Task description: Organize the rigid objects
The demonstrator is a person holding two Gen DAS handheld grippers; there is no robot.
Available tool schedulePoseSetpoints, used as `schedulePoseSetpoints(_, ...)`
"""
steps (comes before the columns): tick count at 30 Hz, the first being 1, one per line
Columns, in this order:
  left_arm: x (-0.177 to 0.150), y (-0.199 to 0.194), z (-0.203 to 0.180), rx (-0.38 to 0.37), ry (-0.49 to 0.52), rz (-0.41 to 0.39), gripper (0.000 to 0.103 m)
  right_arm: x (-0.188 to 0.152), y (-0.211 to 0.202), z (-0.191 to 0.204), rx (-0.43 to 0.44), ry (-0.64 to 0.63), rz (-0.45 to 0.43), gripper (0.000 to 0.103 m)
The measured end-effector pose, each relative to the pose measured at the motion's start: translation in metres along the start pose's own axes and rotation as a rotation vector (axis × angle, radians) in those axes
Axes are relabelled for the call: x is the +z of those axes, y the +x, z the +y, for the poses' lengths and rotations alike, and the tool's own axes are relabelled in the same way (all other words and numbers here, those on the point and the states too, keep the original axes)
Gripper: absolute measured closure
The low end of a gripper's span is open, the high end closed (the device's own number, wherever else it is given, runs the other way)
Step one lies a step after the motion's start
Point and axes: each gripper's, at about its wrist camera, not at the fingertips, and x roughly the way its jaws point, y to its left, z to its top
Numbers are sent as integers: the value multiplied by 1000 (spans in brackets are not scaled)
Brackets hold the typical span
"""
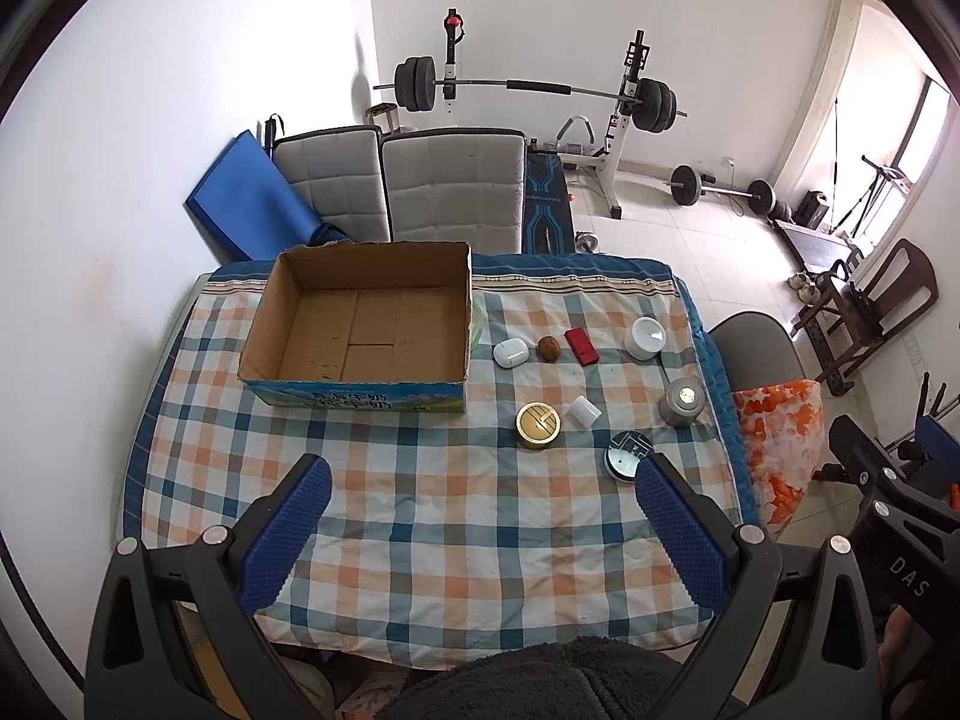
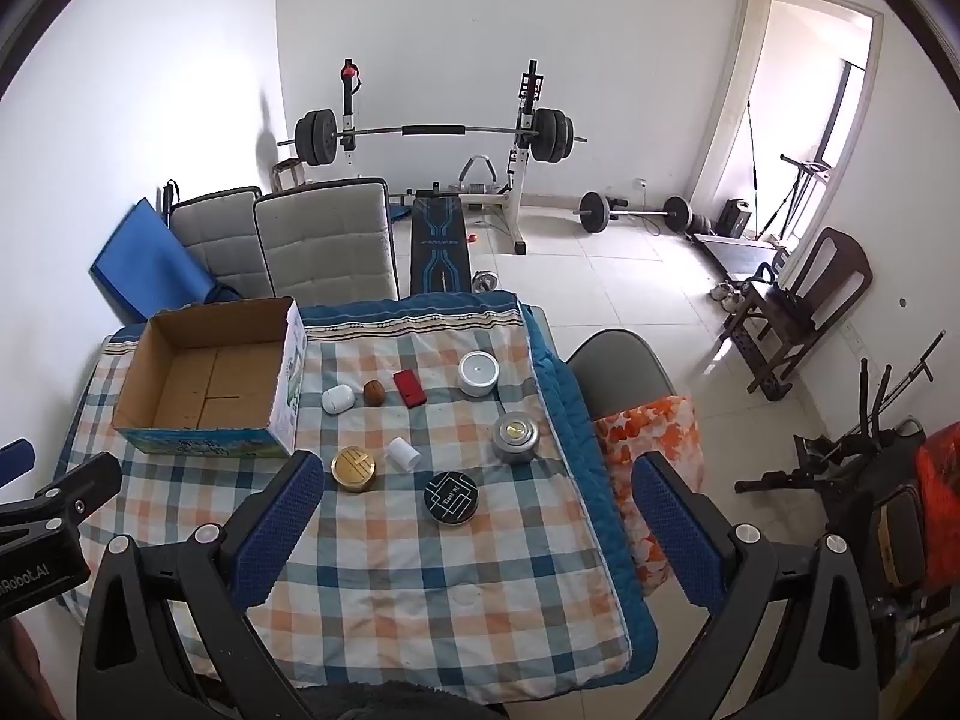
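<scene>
An open, empty cardboard box stands at the table's far left. To its right on the checked cloth lie a white earbud case, a brown ball, a red case, a white round tin, a grey tin, a white cap, a gold tin and a black tin. My left gripper and right gripper are open and empty, above the table's near part.
Two grey padded chairs and a blue mat stand behind the table. A weight bench with barbell is further back. A chair with an orange patterned bag stands at the table's right edge.
</scene>
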Motion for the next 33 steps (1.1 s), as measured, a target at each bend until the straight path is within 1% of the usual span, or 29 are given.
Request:
schedulePoseSetpoints(9,-1,-4,-6,-5,13,-15,0,-2,-3,6,-2,8,-2,0)
schedulePoseSetpoints(10,-1,-4,-7,-7,13,-15,0,4,4,1,4,2,9,0)
schedulePoseSetpoints(13,-2,-4,-7,-4,13,-16,0,-1,2,4,1,3,4,0)
schedulePoseSetpoints(20,-2,-8,-13,-8,19,-30,0,7,-6,-1,2,4,25,0)
schedulePoseSetpoints(33,-2,-10,-15,-11,22,-34,0,4,-9,-4,-1,13,3,0)
